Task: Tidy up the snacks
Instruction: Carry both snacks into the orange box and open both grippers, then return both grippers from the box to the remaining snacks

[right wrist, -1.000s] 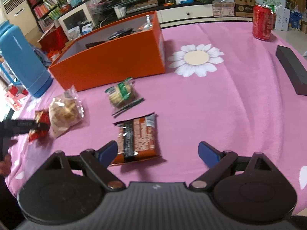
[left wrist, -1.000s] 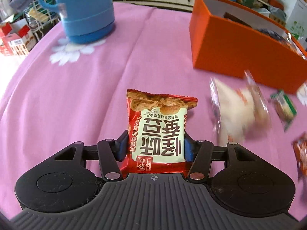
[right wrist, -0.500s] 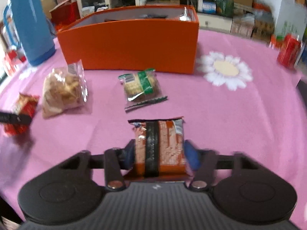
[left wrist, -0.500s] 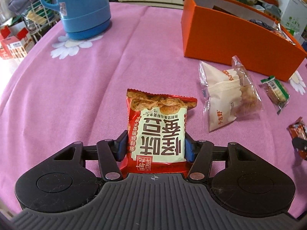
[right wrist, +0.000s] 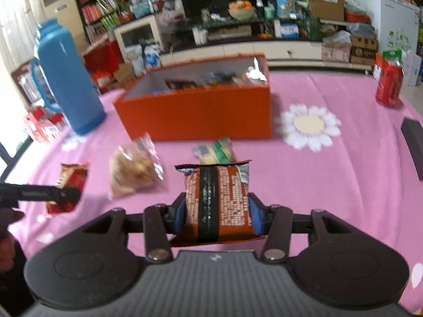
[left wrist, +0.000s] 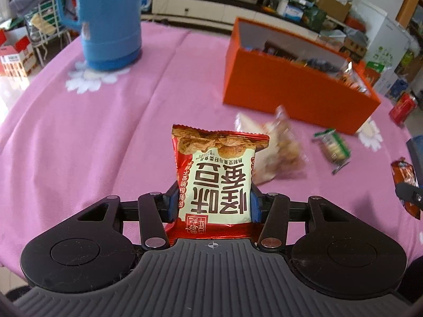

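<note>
Your left gripper [left wrist: 212,200] pinches red snack pack [left wrist: 216,174]; right gripper [right wrist: 216,212] pinches orange-brown packet [right wrist: 216,200], both held above pink tablecloth [left wrist: 92,132]. Orange box [right wrist: 195,113] contents blurred; clear bag [right wrist: 134,169] smeared.

Snacks mid-sort, orange box [right wrist: 195,113] far back

Red pack [left wrist: 218,177] and brown pack [right wrist: 216,203] each pinched upright; clear bag [right wrist: 134,169] and green pack [right wrist: 215,154] lie near the box.
</note>
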Tool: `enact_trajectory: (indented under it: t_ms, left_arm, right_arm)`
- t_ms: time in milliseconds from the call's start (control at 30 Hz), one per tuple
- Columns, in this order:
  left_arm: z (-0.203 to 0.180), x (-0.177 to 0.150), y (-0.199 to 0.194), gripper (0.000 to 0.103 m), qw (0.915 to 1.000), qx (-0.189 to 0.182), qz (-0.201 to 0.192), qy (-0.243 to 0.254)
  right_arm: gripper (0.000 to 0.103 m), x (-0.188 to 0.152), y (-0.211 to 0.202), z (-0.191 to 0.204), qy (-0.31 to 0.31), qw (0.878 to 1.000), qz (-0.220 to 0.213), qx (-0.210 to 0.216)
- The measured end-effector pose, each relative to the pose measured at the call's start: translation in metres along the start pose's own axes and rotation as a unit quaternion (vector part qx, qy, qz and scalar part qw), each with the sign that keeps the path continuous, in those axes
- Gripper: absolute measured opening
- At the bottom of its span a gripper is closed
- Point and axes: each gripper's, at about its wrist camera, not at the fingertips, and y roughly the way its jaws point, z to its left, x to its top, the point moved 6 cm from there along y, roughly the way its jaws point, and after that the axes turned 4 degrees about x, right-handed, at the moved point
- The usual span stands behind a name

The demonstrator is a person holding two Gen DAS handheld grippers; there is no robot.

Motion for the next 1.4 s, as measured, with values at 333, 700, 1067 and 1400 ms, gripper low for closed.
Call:
enact_trajectory:
  t_ms: [333, 700, 1067, 1400]
  left_arm:
    - [-0.045, 0.134, 0.006, 0.022, 0.9953, -0.032, -0.091, 0.015]
    - [-0.089, 0.193, 0.136, 0.022, 0.9984, -0.023, -0.035, 0.038]
    - [-0.085, 0.182, 0.112, 0.050, 0.9963, -0.022, -0.070, 0.044]
    - [-0.086, 0.134, 0.009, 0.061, 0.9934, -0.026, -0.103, 0.042]
  right_arm:
    - [0.052, 0.126, 0.036, 0.013, -0.044, 0.995, -0.085, 0.012]
    - [0.052, 0.185, 0.188, 0.025, -0.099, 0.995, -0.023, 0.009]
    - [0.080, 0.176, 0.189, 0.016, -0.086, 0.996, -0.032, 0.013]
    - [0.090, 0.108, 0.065, 0.013, -0.039, 0.998, -0.050, 0.015]
